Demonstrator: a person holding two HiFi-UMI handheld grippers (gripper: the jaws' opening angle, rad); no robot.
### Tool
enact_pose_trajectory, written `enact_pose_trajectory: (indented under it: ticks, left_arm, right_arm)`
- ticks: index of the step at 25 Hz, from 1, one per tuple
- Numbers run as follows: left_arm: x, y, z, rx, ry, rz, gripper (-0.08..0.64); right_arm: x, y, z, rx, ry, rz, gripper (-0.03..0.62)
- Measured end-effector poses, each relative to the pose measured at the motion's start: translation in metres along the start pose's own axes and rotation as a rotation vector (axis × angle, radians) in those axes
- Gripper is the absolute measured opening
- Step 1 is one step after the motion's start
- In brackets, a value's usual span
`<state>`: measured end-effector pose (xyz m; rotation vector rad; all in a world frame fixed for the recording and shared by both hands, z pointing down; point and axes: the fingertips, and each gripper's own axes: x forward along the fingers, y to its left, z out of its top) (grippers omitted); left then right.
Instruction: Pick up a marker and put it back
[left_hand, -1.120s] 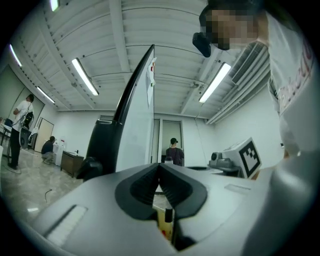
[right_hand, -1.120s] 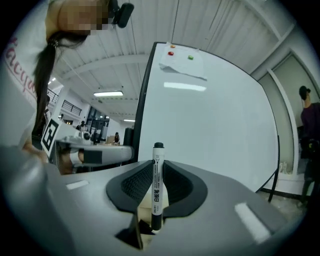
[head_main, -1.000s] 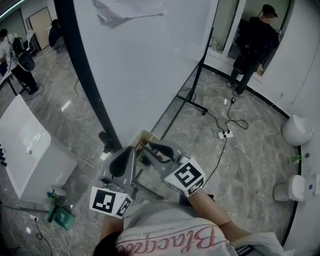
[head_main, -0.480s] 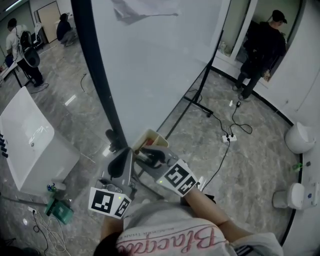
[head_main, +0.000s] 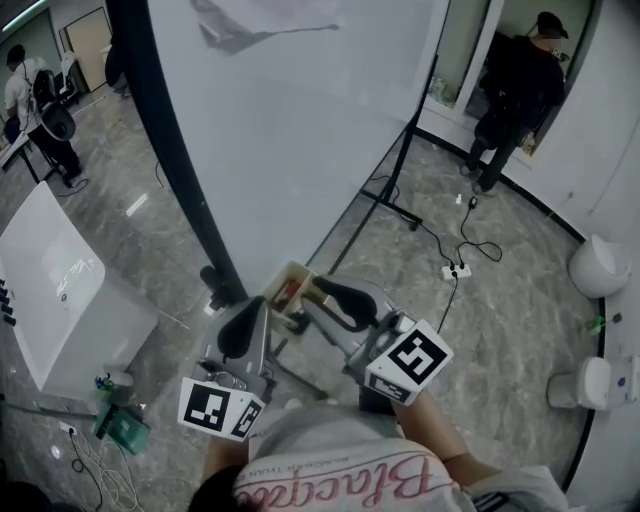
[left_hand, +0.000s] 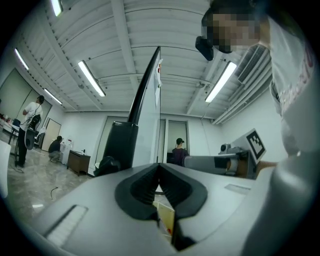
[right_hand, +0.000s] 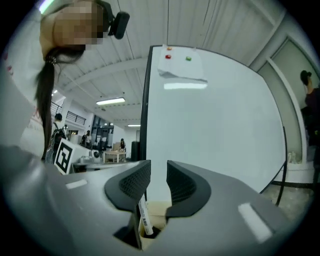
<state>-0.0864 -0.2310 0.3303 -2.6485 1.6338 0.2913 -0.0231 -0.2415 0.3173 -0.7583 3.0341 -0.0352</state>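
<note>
Your right claw (right_hand: 157, 182) is parted by a narrow gap and holds nothing. Through that gap, in the right gripper view, a white marker (right_hand: 144, 216) with a printed label stands tilted in a beige box (right_hand: 159, 207). Its upper end is close by the left-hand pad, but whether it touches the pad cannot be told. The marker's lower end is dark and sits down inside the box.

Your left claw (left_hand: 159, 167) is closed, with the ribbed pads meeting at the tips and nothing between them. Below the tips, the left gripper view shows a sliver of the same box (left_hand: 166, 220) with a red spot in it.

In the head view, both claws point at the box (head_main: 283, 275), which sits at the bottom edge of the whiteboard (head_main: 300, 120). The left claw (head_main: 258, 305) is just beside the box on its left. The right claw (head_main: 318, 288) reaches in from the right, with its tips at the box opening. Something red lies inside the box; I cannot tell what it is.

The whiteboard stands on a dark frame over a grey marble floor. A sheet of paper (right_hand: 182, 67) is pinned near its top under red and green magnets. A person in black (head_main: 510, 90) stands well apart, by the far doorway. A power strip (head_main: 450, 270) lies on the floor between the person and the board.
</note>
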Motion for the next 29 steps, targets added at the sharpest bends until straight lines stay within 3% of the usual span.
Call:
enact_pose_trajectory:
  ticks: [4, 13, 29]
  left_arm:
    - [0.005, -0.005, 0.005, 0.010, -0.011, -0.014, 0.000]
    - [0.002, -0.007, 0.017, 0.029, -0.034, -0.001, 0.000]
    - [-0.004, -0.008, 0.007, 0.026, -0.006, 0.019, 0.000]
  right_arm:
    - [-0.019, -0.014, 0.027, 0.069, -0.123, -0.056, 0.002]
    - [-0.019, -0.012, 0.018, 0.066, -0.088, -0.050, 0.000]
    - [-0.012, 0.000, 0.002, -0.011, -0.004, -0.045, 0.001]
